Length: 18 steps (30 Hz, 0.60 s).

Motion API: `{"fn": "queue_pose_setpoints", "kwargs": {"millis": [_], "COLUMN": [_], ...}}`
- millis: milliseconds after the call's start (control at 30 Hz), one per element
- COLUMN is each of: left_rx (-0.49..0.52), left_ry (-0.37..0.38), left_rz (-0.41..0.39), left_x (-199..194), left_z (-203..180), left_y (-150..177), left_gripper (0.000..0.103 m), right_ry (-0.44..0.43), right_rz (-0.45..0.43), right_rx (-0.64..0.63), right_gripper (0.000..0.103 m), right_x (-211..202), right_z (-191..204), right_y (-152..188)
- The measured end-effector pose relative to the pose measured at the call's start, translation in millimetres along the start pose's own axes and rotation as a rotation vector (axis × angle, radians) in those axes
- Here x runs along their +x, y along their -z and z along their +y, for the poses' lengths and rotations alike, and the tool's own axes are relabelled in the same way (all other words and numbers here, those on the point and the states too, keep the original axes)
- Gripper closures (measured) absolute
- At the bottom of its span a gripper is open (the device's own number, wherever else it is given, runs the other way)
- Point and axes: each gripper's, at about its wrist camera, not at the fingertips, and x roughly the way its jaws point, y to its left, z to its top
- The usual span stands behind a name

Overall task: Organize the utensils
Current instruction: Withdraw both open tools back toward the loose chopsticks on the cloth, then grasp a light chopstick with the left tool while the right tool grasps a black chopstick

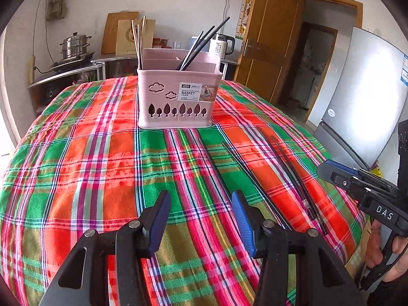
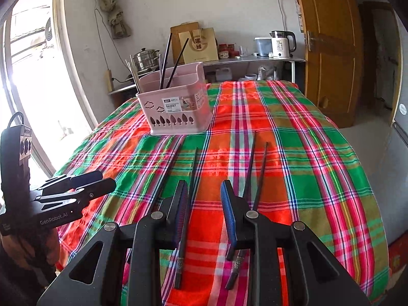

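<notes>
A pink divided chopstick basket (image 1: 176, 99) stands on the plaid tablecloth (image 1: 102, 163), holding black and pale wooden chopsticks; it also shows in the right wrist view (image 2: 176, 109). Several black chopsticks (image 2: 190, 204) lie loose on the cloth, and they show in the left wrist view (image 1: 293, 178) to the right. My left gripper (image 1: 201, 219) is open and empty above the cloth, in front of the basket. My right gripper (image 2: 204, 211) is open and empty, low over the loose chopsticks; one chopstick (image 2: 258, 193) lies just right of its right finger.
A counter behind the table holds a steel steamer pot (image 1: 75, 46), a kettle (image 1: 224, 46), and paper bags. A wooden door (image 1: 270, 40) and a silver fridge (image 1: 364, 102) stand to the right. A window (image 2: 33, 81) is at the left.
</notes>
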Motion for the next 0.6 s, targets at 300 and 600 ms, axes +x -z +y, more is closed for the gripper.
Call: {"fn": "queue_pose_setpoints", "kwargs": {"millis": [300, 600], "left_rx": [0.006, -0.026], "left_ry": [0.029, 0.061], "left_rz": [0.075, 0.159], "left_x": [39, 85], "left_z": [-6, -5], "left_y": [-19, -42], "left_gripper": [0.054, 0.071], "right_ry": [0.031, 0.047], "right_rz": [0.040, 0.108], "right_rx": [0.006, 0.025], "right_gripper": [0.075, 0.075], "right_x": [21, 62], "right_z": [-11, -35], "right_y": [-11, -37]}}
